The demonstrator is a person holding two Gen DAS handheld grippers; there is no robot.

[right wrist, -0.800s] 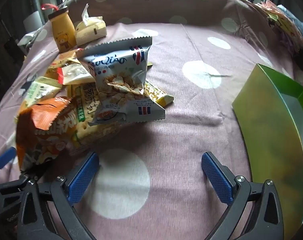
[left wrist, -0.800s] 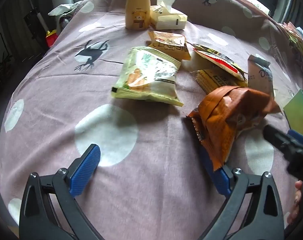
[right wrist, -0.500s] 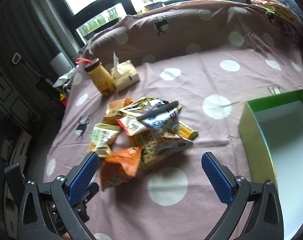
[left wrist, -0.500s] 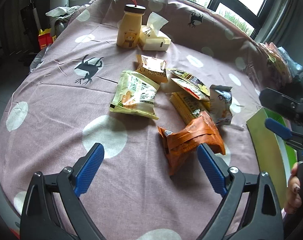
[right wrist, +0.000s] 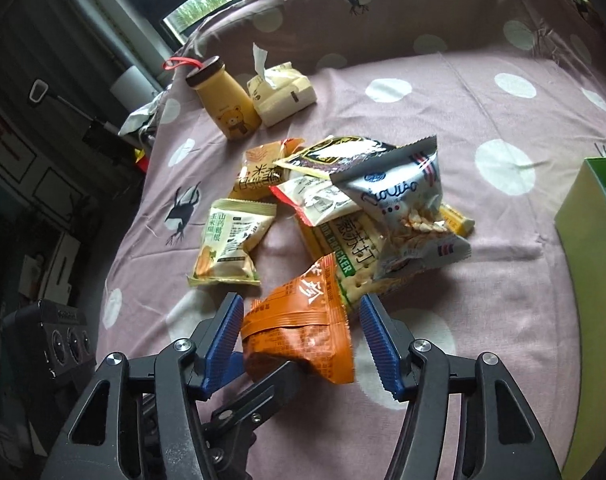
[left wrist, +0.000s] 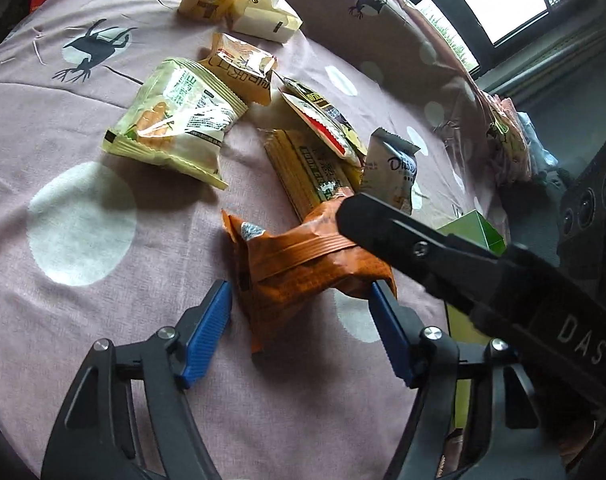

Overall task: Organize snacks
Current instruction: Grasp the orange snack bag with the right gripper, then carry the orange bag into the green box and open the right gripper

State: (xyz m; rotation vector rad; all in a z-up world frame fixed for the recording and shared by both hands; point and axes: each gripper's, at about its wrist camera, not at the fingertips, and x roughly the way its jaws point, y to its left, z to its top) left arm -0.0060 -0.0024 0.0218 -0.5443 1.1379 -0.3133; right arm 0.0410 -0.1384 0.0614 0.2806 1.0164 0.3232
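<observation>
An orange snack bag point(left wrist: 303, 268) point(right wrist: 299, 320) lies on the purple spotted bedcover point(left wrist: 83, 300), at the near edge of a heap of snacks. My left gripper point(left wrist: 299, 286) straddles it: the right pad touches the bag and a thin gap shows at the left pad. My right gripper point(right wrist: 301, 300) straddles the same bag from the other side, left pad at the bag's edge, a sliver of cloth showing beside the right pad. One black finger point(left wrist: 423, 248) of the right gripper crosses the bag's top; a finger point(right wrist: 259, 396) of the left gripper sits under its near end.
Behind the orange bag lie a pale green bag point(right wrist: 231, 240), a yellow cracker pack point(right wrist: 351, 248) and a grey-white bag point(right wrist: 407, 208). A green box point(right wrist: 583, 216) stands open at the right. A yellow bear bottle point(right wrist: 227, 100) and a tissue pack point(right wrist: 283, 92) stand at the back.
Both grippers have come down from high above the bed to the orange bag, and both pairs of jaws stand much narrower than before. The bag now sits between both pairs.
</observation>
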